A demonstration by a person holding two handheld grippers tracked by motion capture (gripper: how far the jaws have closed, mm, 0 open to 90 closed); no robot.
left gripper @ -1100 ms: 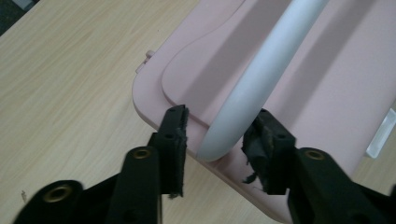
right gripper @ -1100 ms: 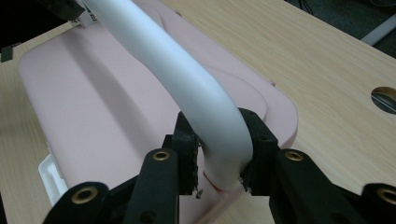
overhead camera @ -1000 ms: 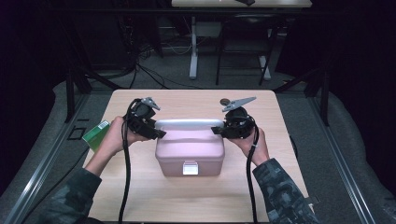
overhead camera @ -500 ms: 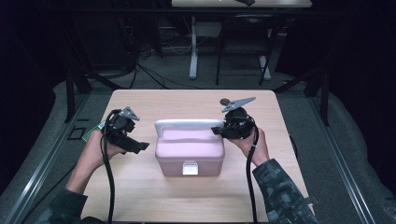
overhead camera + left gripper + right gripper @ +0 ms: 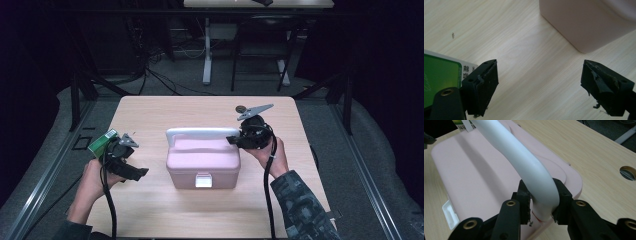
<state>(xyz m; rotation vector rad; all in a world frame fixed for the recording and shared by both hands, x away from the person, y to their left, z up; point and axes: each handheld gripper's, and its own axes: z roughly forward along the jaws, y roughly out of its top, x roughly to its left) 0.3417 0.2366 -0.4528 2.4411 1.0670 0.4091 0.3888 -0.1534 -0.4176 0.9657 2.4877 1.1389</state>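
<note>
Two tools work at the counter [image 5: 150,210], and only one has moved since a second ago. The left tool [image 5: 131,172], which then sat at the left end of the white handle [image 5: 202,133], has pulled away toward the counter's left edge; its jaws stand wide apart with nothing between them, close beside a green carton [image 5: 101,143]. The right tool [image 5: 541,202] stays where it was, its jaws clamped on the right end of the handle. The pink box [image 5: 202,162] sits at the middle of the counter, lid down, unmoved.
</note>
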